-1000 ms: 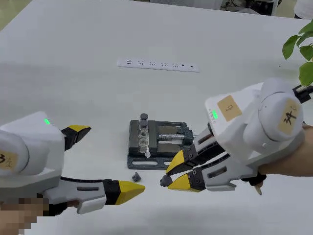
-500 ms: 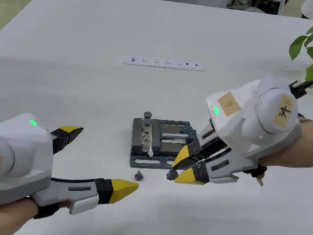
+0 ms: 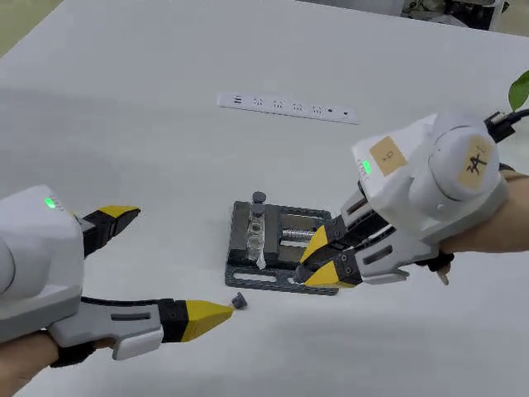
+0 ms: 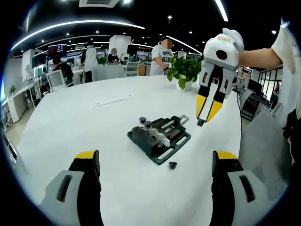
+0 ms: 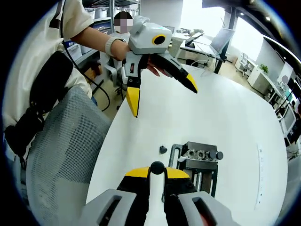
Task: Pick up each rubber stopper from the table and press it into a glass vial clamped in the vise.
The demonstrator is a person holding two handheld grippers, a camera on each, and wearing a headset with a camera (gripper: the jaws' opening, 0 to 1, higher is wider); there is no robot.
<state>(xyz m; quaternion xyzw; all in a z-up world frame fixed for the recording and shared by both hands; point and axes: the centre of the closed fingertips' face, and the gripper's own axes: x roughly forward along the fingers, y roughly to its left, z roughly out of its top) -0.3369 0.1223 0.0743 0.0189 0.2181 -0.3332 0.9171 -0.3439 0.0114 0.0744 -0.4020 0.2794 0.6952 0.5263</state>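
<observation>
Delivery step, I'd say: the right gripper pinches a small dark rubber stopper beside the black metal vise. Next, centre it over an open clear glass vial. The left gripper gapes empty.

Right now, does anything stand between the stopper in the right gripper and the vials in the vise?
Nothing visible does. The right gripper holds its stopper close by the vise, and the vials stand open to it. The loose stopper lies on the table, off that path.
</observation>
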